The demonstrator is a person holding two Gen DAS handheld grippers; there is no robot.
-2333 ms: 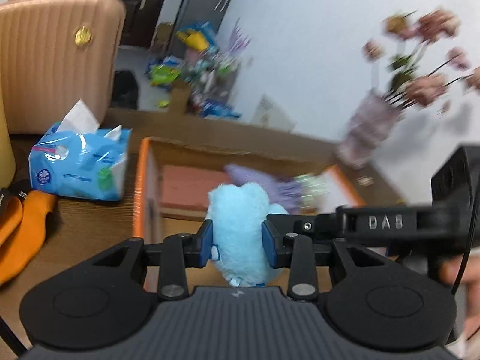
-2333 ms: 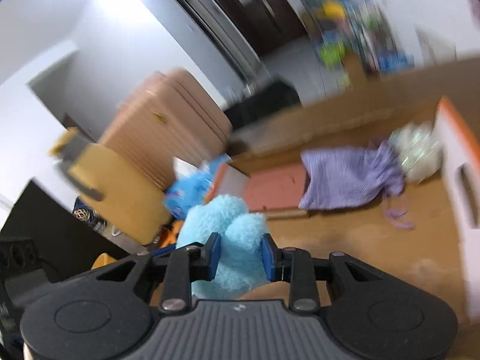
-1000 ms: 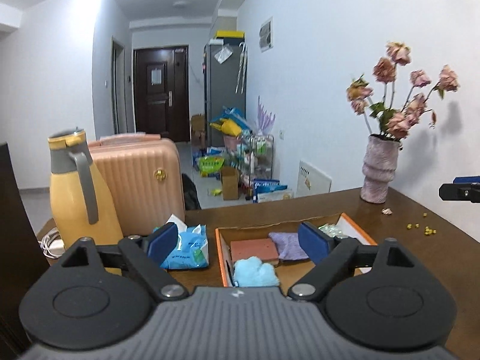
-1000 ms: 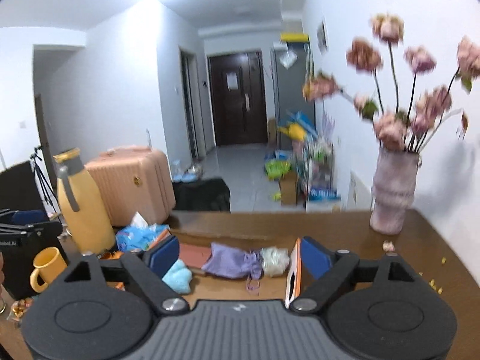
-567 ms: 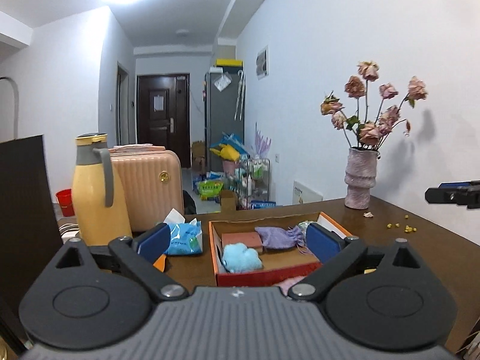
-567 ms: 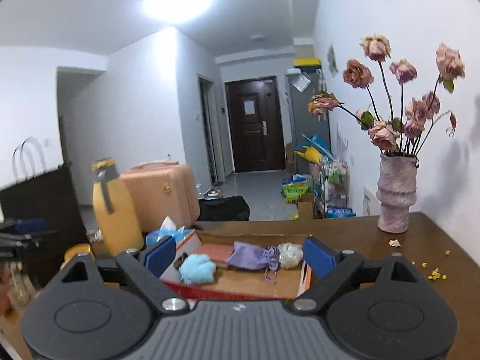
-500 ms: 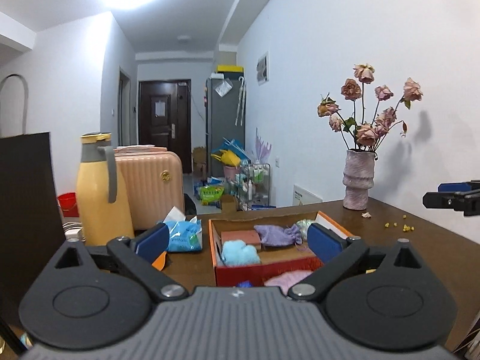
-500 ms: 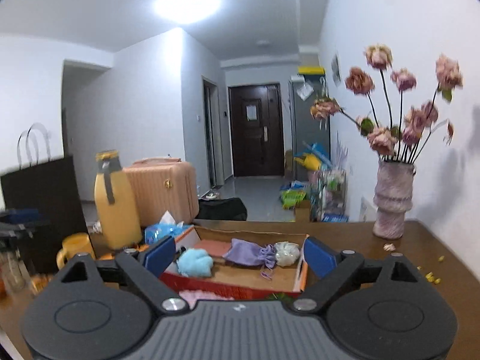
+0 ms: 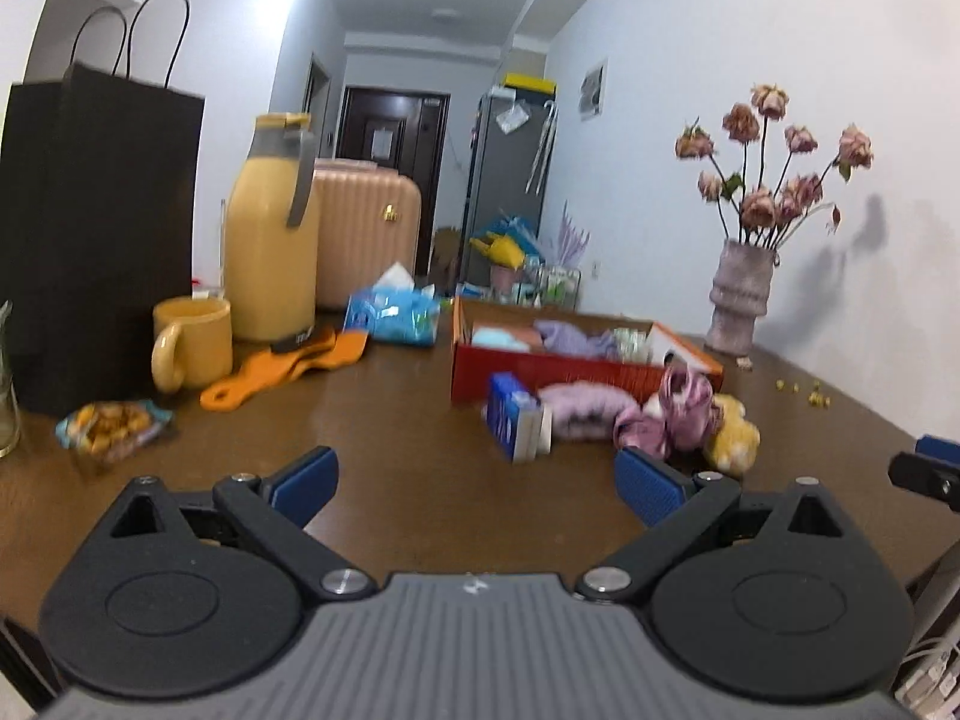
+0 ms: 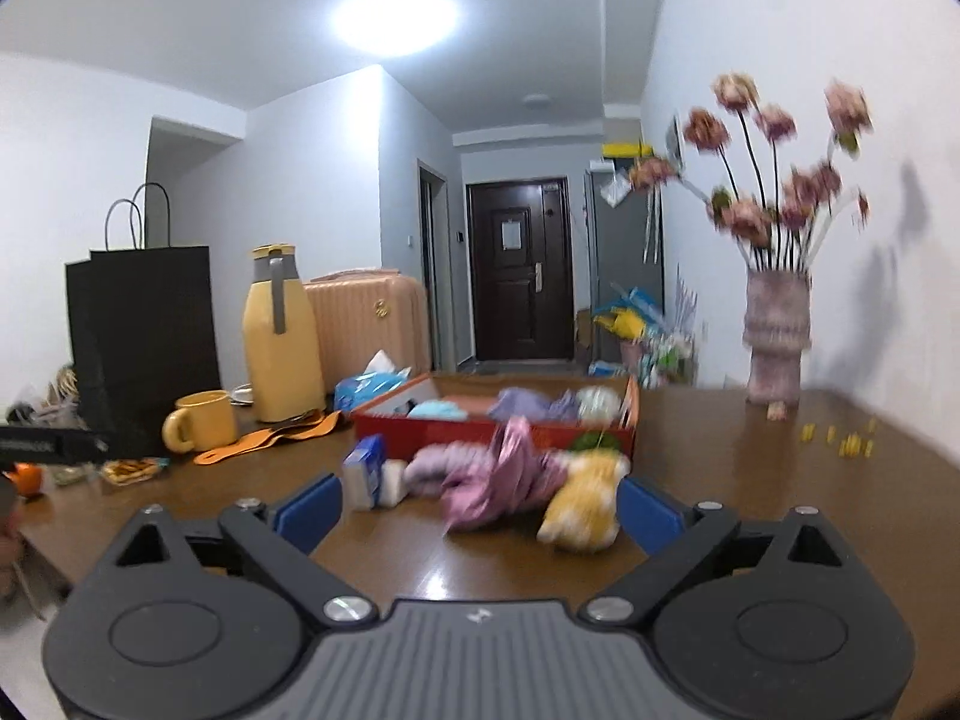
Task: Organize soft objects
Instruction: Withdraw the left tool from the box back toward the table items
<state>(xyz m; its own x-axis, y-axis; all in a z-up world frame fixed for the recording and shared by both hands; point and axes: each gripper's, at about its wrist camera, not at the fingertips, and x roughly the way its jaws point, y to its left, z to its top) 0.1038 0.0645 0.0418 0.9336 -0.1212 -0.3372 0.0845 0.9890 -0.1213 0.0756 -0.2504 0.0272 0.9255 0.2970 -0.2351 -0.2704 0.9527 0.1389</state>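
1. The brown table (image 9: pixel 420 516) fills the ground ahead of both grippers. Far off to the left stand a black paper bag (image 9: pixel 96 228), a yellow jug (image 9: pixel 270 234) and a yellow mug (image 9: pixel 192 342), none of them part of the sorting as far as I can judge.

2. The red box (image 9: pixel 540 369) sits ahead of the left gripper (image 9: pixel 474 483) and a little to its right; for the right gripper (image 10: pixel 477 507) it is straight ahead, beyond the loose pile. Inside it already lie a light blue plush (image 9: pixel 498 337), a lilac cloth (image 9: pixel 567 339) and a pale netted bundle (image 10: pixel 597 402), so part of the job looks done.

3. Still outside, just before the box's near wall: a pale pink fuzzy piece (image 10: pixel 447 462), a pink-purple crumpled cloth (image 10: pixel 516 480) and a yellow plush (image 10: pixel 585 507), heaped together and touching one another. They lie close ahead of the right gripper, the yellow plush nearest its right finger, and ahead and to the right of the left gripper.

4. A small blue and white carton (image 9: pixel 513 417) stands at the left end of that heap; whether it counts as soft I cannot tell.

5. Left gripper: jaws spread wide, nothing between them.

6. Right gripper: jaws opening, nothing held; the heap lies beyond the fingertips.

7. My judgement: roughly half done, with three soft items left to be boxed.
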